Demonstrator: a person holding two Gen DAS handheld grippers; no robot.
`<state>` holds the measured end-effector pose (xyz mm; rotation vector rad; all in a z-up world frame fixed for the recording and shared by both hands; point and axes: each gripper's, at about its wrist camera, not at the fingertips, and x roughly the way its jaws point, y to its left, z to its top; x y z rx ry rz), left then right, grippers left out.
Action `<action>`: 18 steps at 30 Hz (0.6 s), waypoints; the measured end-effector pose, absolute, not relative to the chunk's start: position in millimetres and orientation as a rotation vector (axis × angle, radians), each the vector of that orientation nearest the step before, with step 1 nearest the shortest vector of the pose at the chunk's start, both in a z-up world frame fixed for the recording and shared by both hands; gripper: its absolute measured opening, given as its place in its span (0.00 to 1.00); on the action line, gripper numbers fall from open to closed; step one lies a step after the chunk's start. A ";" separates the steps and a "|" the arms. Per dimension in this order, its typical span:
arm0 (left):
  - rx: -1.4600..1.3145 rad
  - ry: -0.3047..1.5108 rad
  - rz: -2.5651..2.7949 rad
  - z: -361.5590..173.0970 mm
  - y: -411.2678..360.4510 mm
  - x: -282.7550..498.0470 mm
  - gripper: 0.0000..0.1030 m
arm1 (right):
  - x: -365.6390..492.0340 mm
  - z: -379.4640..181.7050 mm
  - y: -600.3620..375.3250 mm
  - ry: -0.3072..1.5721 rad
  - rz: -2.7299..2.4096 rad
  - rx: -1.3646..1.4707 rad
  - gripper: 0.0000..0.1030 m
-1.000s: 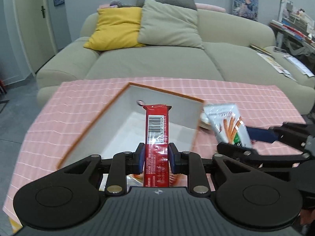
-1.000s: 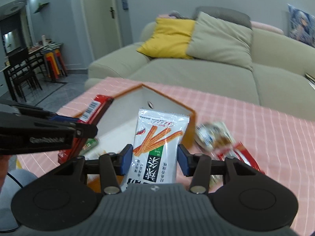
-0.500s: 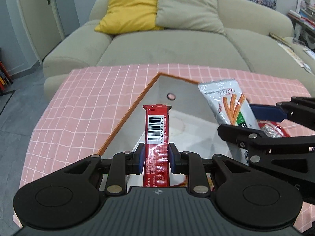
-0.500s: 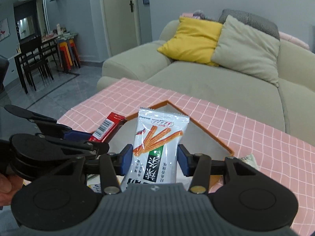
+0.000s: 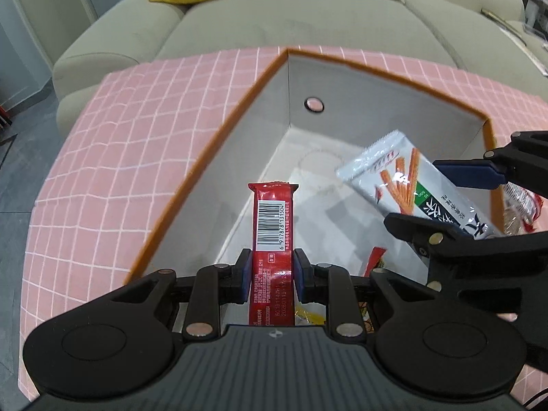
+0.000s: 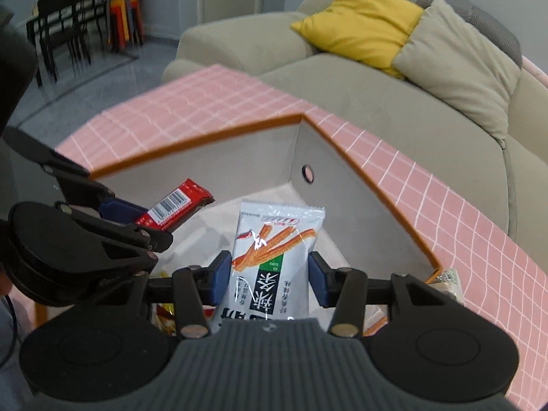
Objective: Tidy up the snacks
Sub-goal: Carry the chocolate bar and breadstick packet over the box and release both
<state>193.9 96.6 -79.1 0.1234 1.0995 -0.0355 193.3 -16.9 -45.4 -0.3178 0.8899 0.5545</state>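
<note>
My left gripper [image 5: 271,270] is shut on a red snack bar [image 5: 272,226] with a barcode, held upright over the open box [image 5: 212,150]. The box is grey inside with an orange rim and stands on the pink checked tablecloth. My right gripper [image 6: 269,275] is shut on a white packet of orange snack sticks [image 6: 274,246], also above the box [image 6: 370,185]. In the left wrist view the white packet [image 5: 400,178] and the right gripper [image 5: 455,202] come in from the right. In the right wrist view the red bar [image 6: 174,205] and the left gripper [image 6: 137,219] show at the left.
Several snack packets lie on the box floor under the grippers. More packets [image 5: 520,209] lie on the tablecloth outside the box's right wall. A beige sofa [image 6: 394,102] with a yellow cushion [image 6: 356,24] stands behind the table. Chairs and stools [image 6: 68,24] are at the far left.
Both grippers have moved forward and down over the box, tilting further downward. The red bar and the white packet now hang inside the box opening, closer to its floor.
</note>
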 end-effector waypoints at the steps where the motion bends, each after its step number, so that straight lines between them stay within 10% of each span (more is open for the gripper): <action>1: 0.126 1.105 -0.037 -82.6 97.5 197.0 0.26 | 194.7 -48.7 -15.0 0.903 0.559 -0.332 0.45; 18: 0.132 1.170 -0.036 -105.5 99.0 200.9 0.26 | 206.8 -79.5 -3.9 1.001 0.560 -0.429 0.46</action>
